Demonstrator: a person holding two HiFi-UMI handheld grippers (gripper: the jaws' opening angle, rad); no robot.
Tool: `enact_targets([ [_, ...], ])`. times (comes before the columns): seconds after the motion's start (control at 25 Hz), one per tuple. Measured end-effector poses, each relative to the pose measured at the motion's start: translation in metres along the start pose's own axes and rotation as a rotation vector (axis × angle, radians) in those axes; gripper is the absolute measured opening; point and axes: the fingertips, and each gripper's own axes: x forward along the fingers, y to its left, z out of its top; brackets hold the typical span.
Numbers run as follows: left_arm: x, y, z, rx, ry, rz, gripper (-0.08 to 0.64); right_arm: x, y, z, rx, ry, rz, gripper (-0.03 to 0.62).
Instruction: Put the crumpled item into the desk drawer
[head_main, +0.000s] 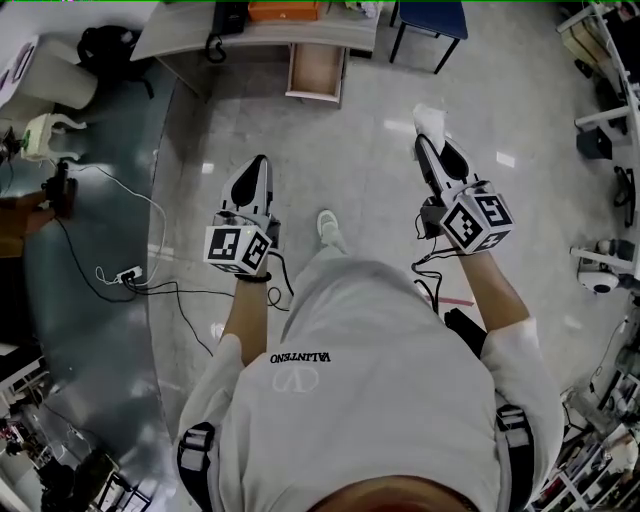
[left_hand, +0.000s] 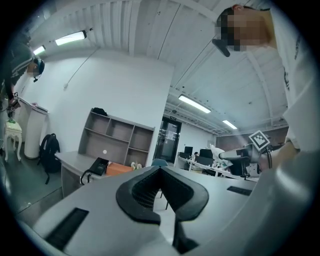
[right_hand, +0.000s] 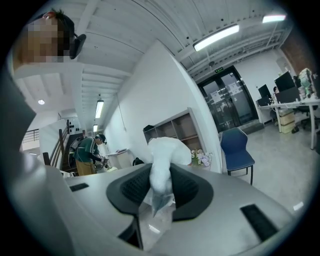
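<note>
In the head view, my right gripper (head_main: 429, 141) is held out over the floor, shut on a white crumpled item (head_main: 430, 118) that sticks out past its tips. The right gripper view shows the same item (right_hand: 167, 150) pinched between the black pads (right_hand: 187, 190), with clear film hanging below. My left gripper (head_main: 259, 162) is level with it on the left, its jaws together with nothing in them; the left gripper view shows its tips (left_hand: 160, 169) meeting. Ahead, the desk (head_main: 250, 35) has a wooden drawer (head_main: 316, 68) pulled open and empty.
On the desk are a black telephone (head_main: 228, 18) and an orange box (head_main: 285, 10). A blue chair (head_main: 428, 20) stands to the right of the drawer. Cables (head_main: 130, 275) trail over the floor at the left. Another person (right_hand: 89, 155) stands by a far table.
</note>
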Motion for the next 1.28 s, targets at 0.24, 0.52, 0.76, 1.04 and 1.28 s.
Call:
enact_targets([
  [0.24,0.043,0.033,0.006,-0.019,0.021,-0.030,-0.002,0.059,-0.007,0.009,0.012,0.018,-0.012,0.104],
  [0.52,0.076,0.061,-0.002,-0.037,0.055,-0.086,-0.002,0.115,0.001,0.007,0.015,0.037,-0.005,0.104],
  [0.76,0.090,0.071,-0.007,-0.058,0.060,-0.097,-0.002,0.139,0.003,0.003,0.036,0.061,0.007,0.104],
  [1.04,0.106,0.078,-0.006,-0.074,0.062,-0.087,-0.002,0.160,-0.006,0.009,0.046,0.058,0.025,0.104],
  [1.28,0.133,0.088,0.003,-0.045,0.053,-0.068,-0.002,0.190,-0.024,0.013,0.059,0.062,0.050,0.104],
])
